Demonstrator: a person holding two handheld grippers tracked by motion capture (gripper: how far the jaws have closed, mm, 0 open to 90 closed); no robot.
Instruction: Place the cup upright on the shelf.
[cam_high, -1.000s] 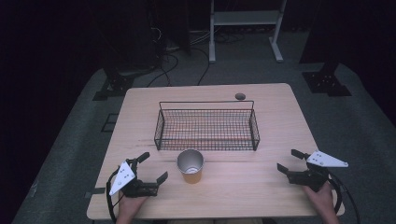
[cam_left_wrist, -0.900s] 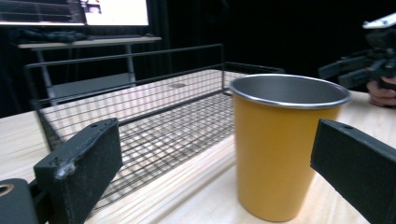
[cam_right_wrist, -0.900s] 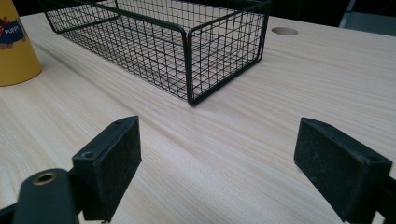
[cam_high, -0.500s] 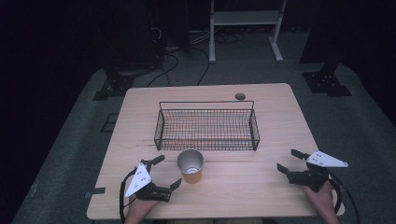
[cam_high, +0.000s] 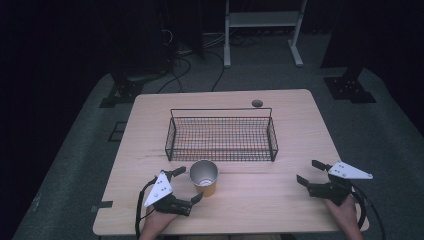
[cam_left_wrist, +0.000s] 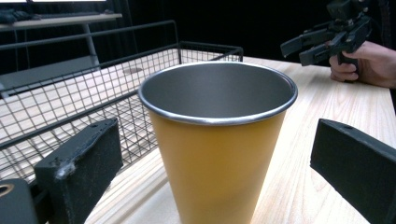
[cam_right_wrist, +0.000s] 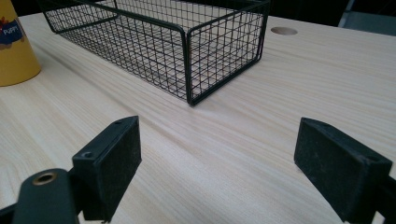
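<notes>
**Cup sits between spread jaws at the lower middle of the frame**

Cup (cam_high: 204, 177), yellow outside and bare metal inside, stands upright on the tabletop (cam_high: 295, 125) in the lower middle of the high view, just in front of the wire basket (cam_high: 221, 133). The left gripper (cam_high: 188, 184) is right on it at the lower left: one jaw reaches past the cup's far side, the other lies along its near side, both spread wide. In the left gripper view the cup (cam_left_wrist: 217, 140) rises in the centre of the frame, with a black jaw at the lower left and another at the lower right, each standing clear of the cup's wall with light wood showing between. The basket's (cam_left_wrist: 70, 107) mesh runs across the left of that frame.

Over at the lower right of the high view, the right gripper (cam_high: 313, 172) rests low over the tabletop, well apart from the cup, held in a hand (cam_high: 345, 210). Its jaws gape too. In the right gripper view they frame bare wood at the bottom, the basket's (cam_right_wrist: 187, 42) corner sits upper centre, and the cup (cam_right_wrist: 14, 46) peeks in at the upper left edge.
</notes>
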